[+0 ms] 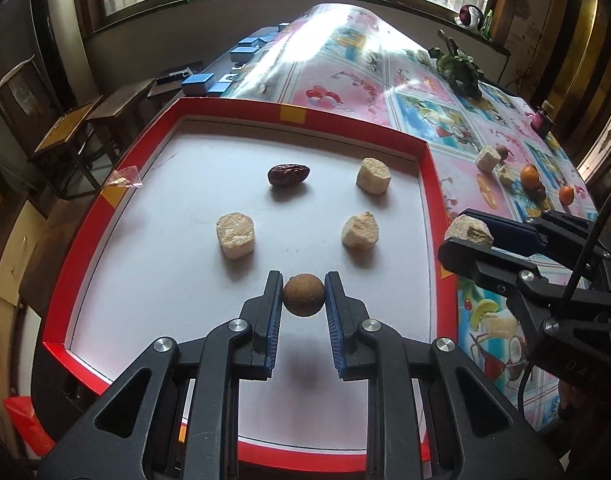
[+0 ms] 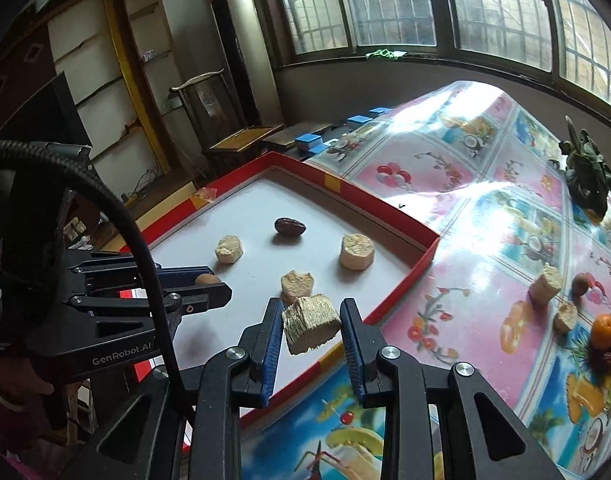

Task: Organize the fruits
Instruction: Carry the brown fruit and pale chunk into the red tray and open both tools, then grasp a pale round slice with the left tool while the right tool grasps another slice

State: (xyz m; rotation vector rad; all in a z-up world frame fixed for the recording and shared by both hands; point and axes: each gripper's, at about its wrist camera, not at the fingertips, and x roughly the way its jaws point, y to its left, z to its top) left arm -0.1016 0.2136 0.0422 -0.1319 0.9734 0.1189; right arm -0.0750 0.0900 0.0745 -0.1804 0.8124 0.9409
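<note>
Left gripper (image 1: 304, 294): clamped on a brown longan (image 1: 304, 295), held above the tray floor (shadow beneath).
Right gripper (image 2: 311, 326): gripping a pale sugarcane chunk (image 2: 311, 329) over the red tray (image 2: 385, 306) rim.
Tray contents: red date (image 1: 289, 175), three chunks.

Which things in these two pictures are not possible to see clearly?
- Small brown round fruit: right wrist view, mostly hidden by the left gripper fingers.
- Loose fruit pile: left wrist view, too small to identify.
- Red-rimmed white tray: near edge hidden behind gripper bodies.

Open tray floor (image 1: 153, 240) between scattered pieces (image 1: 235, 234)
</note>
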